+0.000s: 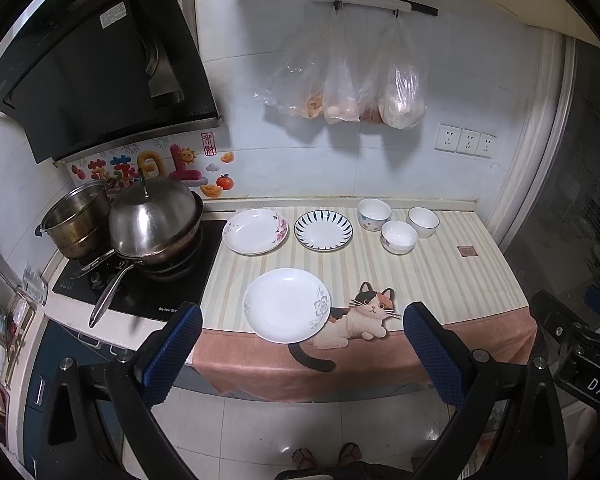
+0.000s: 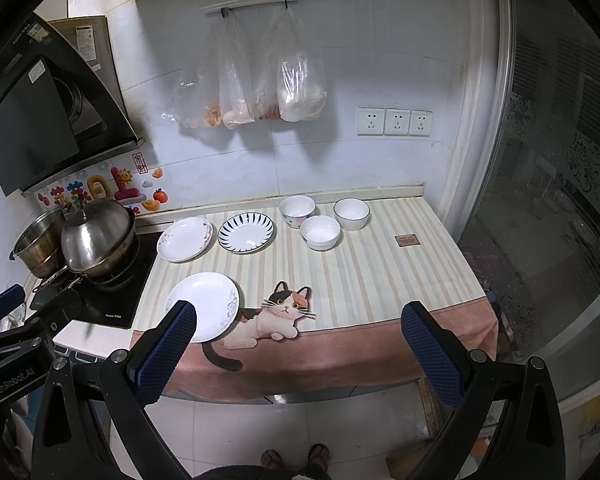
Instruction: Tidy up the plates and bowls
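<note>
Both grippers hang back from the counter with their jaws spread wide and nothing between them: the left gripper (image 1: pixel 302 344) frames the near edge of the striped cloth (image 1: pixel 440 276), and the right gripper (image 2: pixel 298 344) does the same from a little further right. On the cloth sit three plates and three bowls, all apart from the grippers. In the left wrist view the plain white plate (image 1: pixel 287 305) with a faint grey flower lies nearest, at about 6 o'clock of the group, its right rim overlapping the printed cat (image 1: pixel 366 312). Behind it, at 11 o'clock, is the pink-flowered plate (image 1: pixel 255 231), its left edge close to the black stovetop (image 1: pixel 140 284); just to the right of that plate, near but not touching, is the blue-striped plate (image 1: pixel 323 229). The bowls cluster at 1 o'clock: the patterned bowl (image 1: pixel 374 214) at the back left, the dark-rimmed bowl (image 1: pixel 423 222) at the back right, and the front bowl (image 1: pixel 399 237) between and ahead of them, the three standing very close; whether they touch cannot be told. All bowls are upright and look empty. A small brown square (image 1: pixel 468 251) lies on the cloth at 3 o'clock of the bowls. On the stove a lidded pan (image 1: pixel 154 224) stands beside a steel pot (image 1: pixel 78 220). Plastic bags (image 1: pixel 348 84) hang on the wall above, with sockets (image 1: pixel 465 142) to their right.
</note>
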Action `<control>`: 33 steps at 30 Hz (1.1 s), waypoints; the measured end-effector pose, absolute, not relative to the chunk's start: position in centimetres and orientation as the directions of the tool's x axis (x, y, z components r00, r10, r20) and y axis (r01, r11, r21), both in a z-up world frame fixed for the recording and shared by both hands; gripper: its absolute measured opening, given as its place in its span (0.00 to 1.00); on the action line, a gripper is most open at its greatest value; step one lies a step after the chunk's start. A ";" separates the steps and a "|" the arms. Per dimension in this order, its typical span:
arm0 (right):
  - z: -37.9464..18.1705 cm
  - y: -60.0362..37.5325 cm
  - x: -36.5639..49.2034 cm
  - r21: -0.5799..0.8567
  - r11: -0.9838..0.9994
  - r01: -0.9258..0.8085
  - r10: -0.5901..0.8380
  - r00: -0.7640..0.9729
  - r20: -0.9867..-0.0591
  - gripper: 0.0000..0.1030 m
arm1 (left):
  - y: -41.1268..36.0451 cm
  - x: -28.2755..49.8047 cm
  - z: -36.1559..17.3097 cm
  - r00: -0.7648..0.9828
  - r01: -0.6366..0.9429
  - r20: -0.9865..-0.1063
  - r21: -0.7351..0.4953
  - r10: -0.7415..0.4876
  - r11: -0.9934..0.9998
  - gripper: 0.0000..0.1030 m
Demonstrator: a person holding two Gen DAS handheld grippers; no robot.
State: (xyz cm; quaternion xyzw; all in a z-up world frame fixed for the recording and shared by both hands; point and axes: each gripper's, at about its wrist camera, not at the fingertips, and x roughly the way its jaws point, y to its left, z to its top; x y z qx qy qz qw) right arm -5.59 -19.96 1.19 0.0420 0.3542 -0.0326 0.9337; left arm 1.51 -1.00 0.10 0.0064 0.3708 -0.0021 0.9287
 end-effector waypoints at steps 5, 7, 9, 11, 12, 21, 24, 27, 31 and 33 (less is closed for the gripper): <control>1.2 -20.1 -5.7 0.056 0.994 0.092 -0.032 0.747 -0.664 1.00 | -1.0 1.6 0.2 0.728 0.015 -0.685 0.013 -0.002 1.000 1.00; 1.1 -19.9 -5.6 0.055 0.994 0.091 -0.032 0.746 -0.665 1.00 | -1.0 1.5 0.3 0.730 0.019 -0.684 0.015 -0.004 1.000 1.00; 1.1 -19.9 -5.6 0.056 0.994 0.092 -0.032 0.746 -0.665 1.00 | -1.1 1.5 0.3 0.730 0.021 -0.684 0.016 -0.005 1.000 1.00; 1.1 -19.9 -5.6 0.056 0.994 0.092 -0.032 0.746 -0.665 1.00 | -1.0 1.5 0.3 0.730 0.022 -0.683 0.015 -0.006 1.000 1.00; 1.1 -19.9 -5.5 0.056 0.994 0.092 -0.032 0.747 -0.664 1.00 | -1.0 1.5 0.4 0.731 0.022 -0.683 0.015 -0.006 1.000 1.00; 1.4 -20.1 -5.4 0.060 0.994 0.090 -0.028 0.747 -0.664 1.00 | -1.2 1.6 0.6 0.731 0.020 -0.683 0.020 -0.001 1.000 1.00; 1.4 -20.0 -5.1 0.059 0.994 0.090 -0.028 0.748 -0.663 1.00 | -1.1 1.6 0.6 0.730 0.021 -0.684 0.018 -0.003 1.000 1.00; 1.4 -20.1 -5.1 0.060 0.994 0.089 -0.027 0.748 -0.663 1.00 | -1.2 1.5 0.6 0.730 0.022 -0.684 0.019 -0.003 1.000 1.00; 1.4 -20.1 -4.9 0.061 0.994 0.089 -0.026 0.747 -0.664 1.00 | -1.2 1.6 0.6 0.730 0.022 -0.684 0.020 -0.003 1.000 1.00; 1.3 -20.1 -5.1 0.061 0.994 0.090 -0.027 0.748 -0.664 1.00 | -1.1 1.5 0.6 0.730 0.022 -0.684 0.018 -0.003 1.000 1.00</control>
